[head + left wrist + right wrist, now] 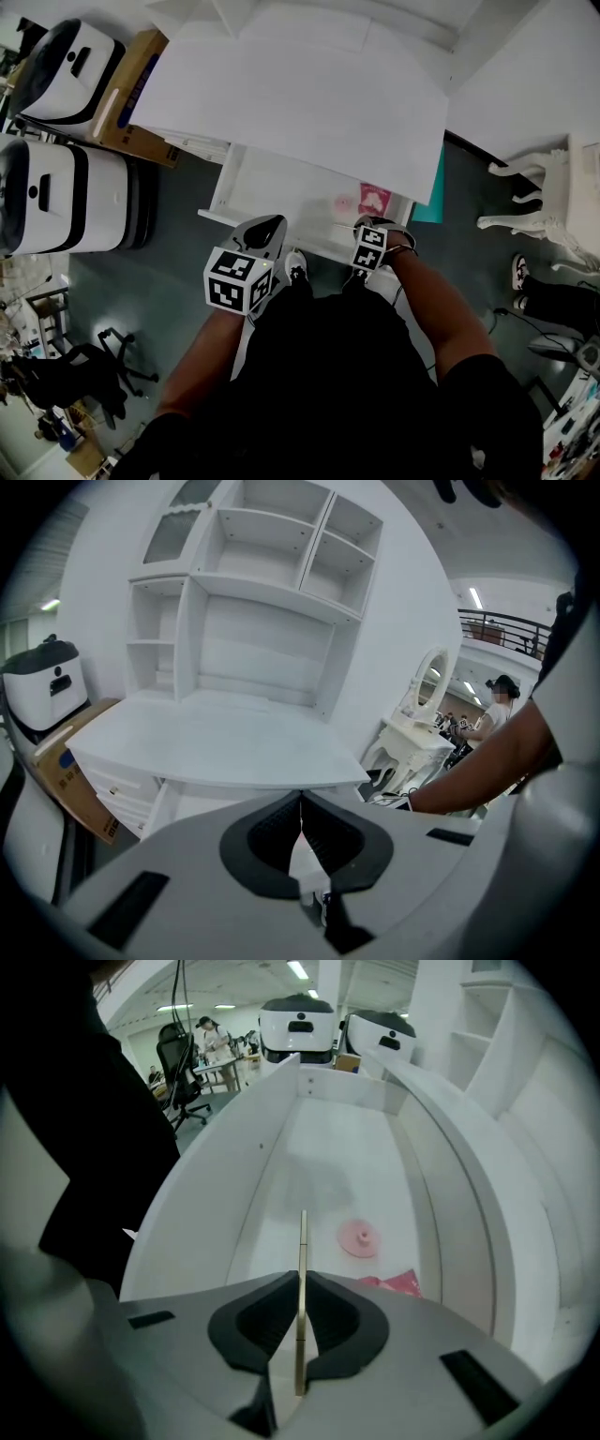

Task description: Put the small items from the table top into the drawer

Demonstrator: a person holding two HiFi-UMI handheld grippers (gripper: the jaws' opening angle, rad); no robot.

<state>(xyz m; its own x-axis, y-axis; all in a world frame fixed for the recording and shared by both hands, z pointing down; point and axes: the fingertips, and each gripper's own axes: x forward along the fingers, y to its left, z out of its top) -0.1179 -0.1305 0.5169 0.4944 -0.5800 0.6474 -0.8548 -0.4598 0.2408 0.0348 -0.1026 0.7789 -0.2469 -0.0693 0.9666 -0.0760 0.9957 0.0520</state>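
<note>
The white drawer (281, 187) stands pulled out under the bare white desk top (300, 94). In it lie a pink round disc (343, 202) and a pink packet (374, 199). In the right gripper view both lie on the drawer (328, 1147) floor, the disc (359, 1237) ahead of the packet (398, 1282). My right gripper (301, 1279) is shut on a thin flat card (302, 1241) seen edge-on, held over the drawer's near end. My left gripper (267, 225) hangs at the drawer's front edge, beside the right gripper (367, 223). The left gripper (301, 803) is shut with nothing in it, and the desk top (206, 738) lies ahead of it.
Two white rounded machines (56, 66) (56, 197) and a cardboard box (131, 89) stand left of the desk. A white ornate dressing table (544, 197) is at the right, an office chair (103, 366) at the lower left. Open shelves (253, 574) rise behind the desk top.
</note>
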